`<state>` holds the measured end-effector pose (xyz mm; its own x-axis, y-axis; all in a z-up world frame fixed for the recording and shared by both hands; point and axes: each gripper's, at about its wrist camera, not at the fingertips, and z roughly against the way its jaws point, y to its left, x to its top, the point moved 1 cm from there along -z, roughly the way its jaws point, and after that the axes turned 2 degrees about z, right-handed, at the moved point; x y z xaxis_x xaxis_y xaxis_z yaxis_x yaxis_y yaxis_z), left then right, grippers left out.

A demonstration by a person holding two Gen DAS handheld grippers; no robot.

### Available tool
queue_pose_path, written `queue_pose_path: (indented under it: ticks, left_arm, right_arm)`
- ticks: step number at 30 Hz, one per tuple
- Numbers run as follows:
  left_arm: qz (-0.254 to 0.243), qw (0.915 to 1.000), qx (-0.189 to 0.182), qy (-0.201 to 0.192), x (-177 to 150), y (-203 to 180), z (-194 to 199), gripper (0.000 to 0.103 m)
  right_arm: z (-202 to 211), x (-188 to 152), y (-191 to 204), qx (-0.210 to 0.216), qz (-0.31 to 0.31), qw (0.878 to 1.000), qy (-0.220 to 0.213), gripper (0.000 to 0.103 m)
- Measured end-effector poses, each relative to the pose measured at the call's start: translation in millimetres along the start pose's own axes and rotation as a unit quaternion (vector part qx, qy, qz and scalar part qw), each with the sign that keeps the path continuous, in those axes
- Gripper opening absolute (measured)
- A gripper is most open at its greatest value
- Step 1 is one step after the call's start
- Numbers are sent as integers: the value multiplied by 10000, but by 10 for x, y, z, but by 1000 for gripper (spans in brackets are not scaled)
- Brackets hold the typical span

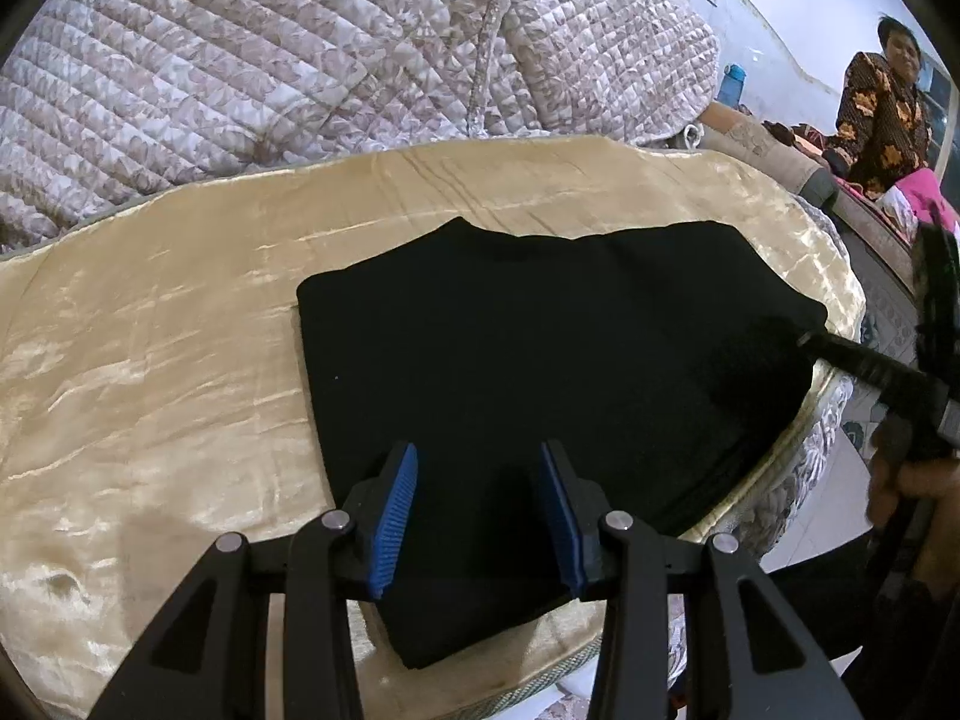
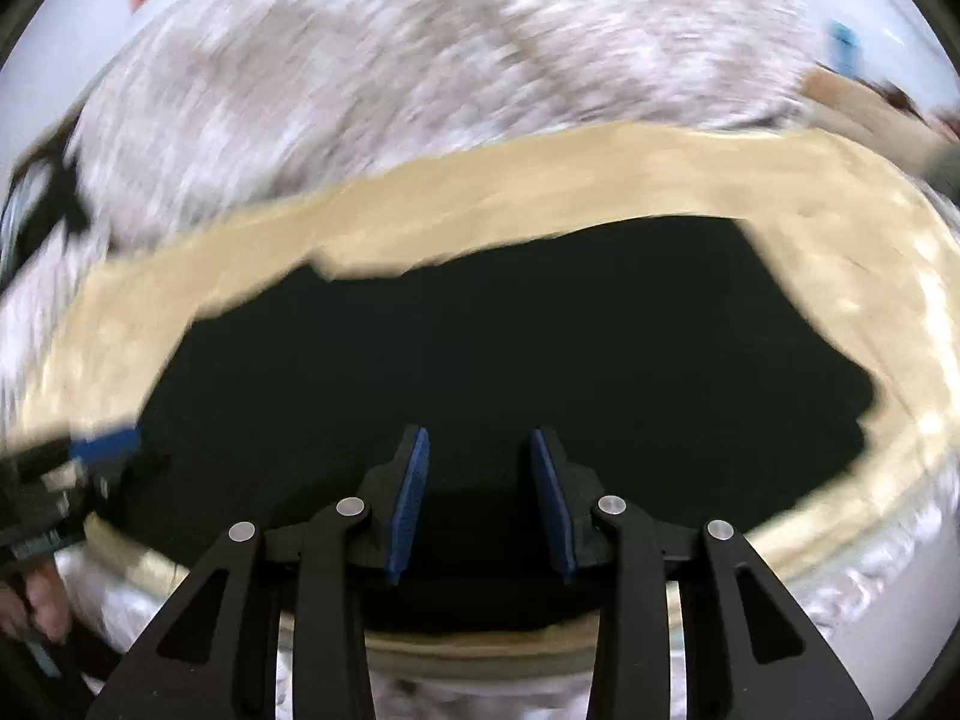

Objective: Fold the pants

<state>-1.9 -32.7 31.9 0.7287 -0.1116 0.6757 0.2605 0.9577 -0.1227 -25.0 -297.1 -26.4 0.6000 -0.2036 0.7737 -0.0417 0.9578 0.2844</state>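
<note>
Black fabric — the pants (image 1: 540, 360) — lies folded into a compact slab on a golden satin cover (image 1: 150, 360) at the bed's near edge, with a quilted floral blanket (image 1: 270, 48) heaped behind. The left gripper (image 1: 478, 516) hangs just over the near end of the slab, its blue pads apart with nothing pinched between them. The right gripper (image 2: 480, 504) also stands with its jaws apart over the cloth and empty; its view is smeared by motion, and in the left view its dark tip sits at the slab's right corner.

The risks read as follows. The satin looks slippery, so a sideways nudge from either gripper could slide the whole stack or skew its layers. The slab's right side lies close to the mattress edge — a push that way might tip it off. Black on black hides the layer edges, so a pinch could catch only the top ply and peel the fold open.
</note>
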Motion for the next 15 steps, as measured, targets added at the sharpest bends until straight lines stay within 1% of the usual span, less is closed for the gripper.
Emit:
queue_pose_path:
  ticks: [2, 3, 5, 7, 8, 10, 11, 15]
  left_arm:
    - [12, 10000, 18, -19, 2, 9, 8, 44]
    - [16, 10000, 22, -25, 4, 10, 10, 44]
    - [32, 10000, 16, -42, 9, 5, 6, 44]
    - [19, 10000, 20, -45, 21, 0, -7, 44]
    - [11, 10000, 25, -41, 17, -5, -11, 45]
    - [7, 10000, 22, -12, 16, -6, -31, 44]
    - [3, 10000, 24, 6, 14, -7, -42, 44]
    - [13, 10000, 40, 16, 23, -1, -59, 44]
  right_arm:
    - [119, -6, -382, -232, -721, 9967, -297, 47]
    - [172, -41, -616, -336, -1185, 9915, -429, 50]
    - [203, -113, -957, -219, -1963, 9787, -560, 50]
    - [220, -168, -1146, -248, -2443, 9673, -638, 51]
    - [228, -193, -1203, -279, -2622, 9624, -655, 51]
    - [167, -226, -1270, -2, -2920, 9548, -555, 51]
    - [125, -227, -1258, 34, -2970, 9537, -472, 51]
    - [53, -197, -1160, 201, -2896, 9562, -382, 53]
